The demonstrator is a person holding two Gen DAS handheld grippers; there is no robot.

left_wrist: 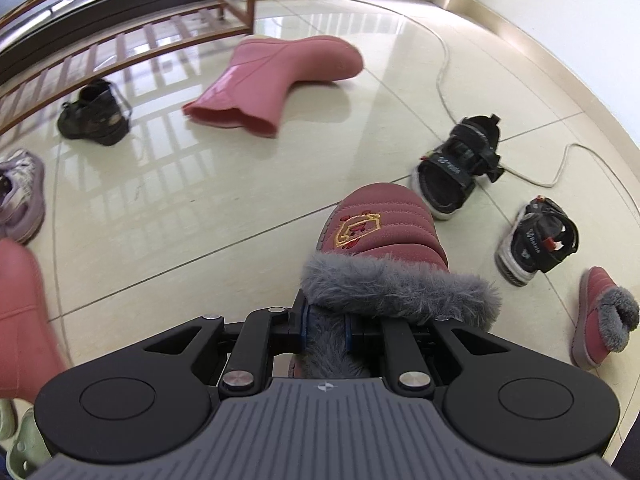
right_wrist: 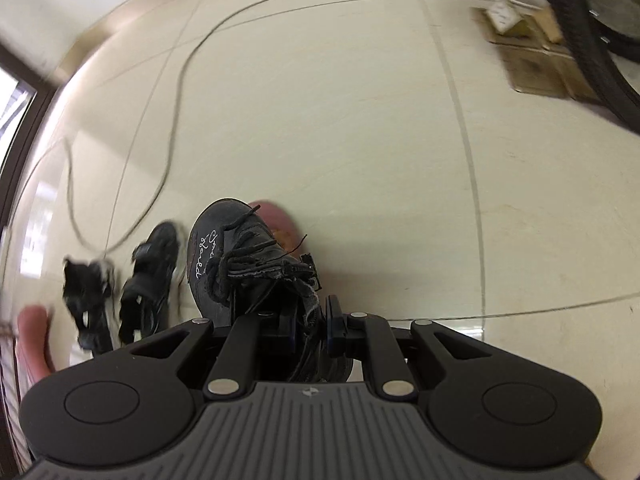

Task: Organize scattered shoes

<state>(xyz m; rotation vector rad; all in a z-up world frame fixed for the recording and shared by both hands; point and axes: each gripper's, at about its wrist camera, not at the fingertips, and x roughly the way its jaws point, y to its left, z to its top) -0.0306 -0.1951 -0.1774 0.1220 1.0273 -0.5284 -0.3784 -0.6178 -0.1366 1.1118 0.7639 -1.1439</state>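
The left tongs [left_wrist: 326, 330] pinch the slipper [left_wrist: 384, 248] by its grey fur collar, toe pointing up the frame, clear of the floor [left_wrist: 200, 220]. The right tongs [right_wrist: 312, 326] are pressed together on the collar of the black shoe [right_wrist: 240, 264], at lower centre of the right view; its laces [right_wrist: 256, 252] hang loose.

Around the slipper lie two sandals [left_wrist: 460, 168] at right, the matching slipper [left_wrist: 600, 312] at the right edge, a pink boot [left_wrist: 276, 80] at upper centre, a second black shoe [left_wrist: 94, 114] at upper left beside the rack [left_wrist: 120, 48], and a cable [left_wrist: 444, 80] at upper right.

Risks, as judged:
- Fur compresses; the slipper may slide out of the pinch.
- Dangling laces may snag the cable or the sandals.
- The right view is blurred; placement there is uncertain.
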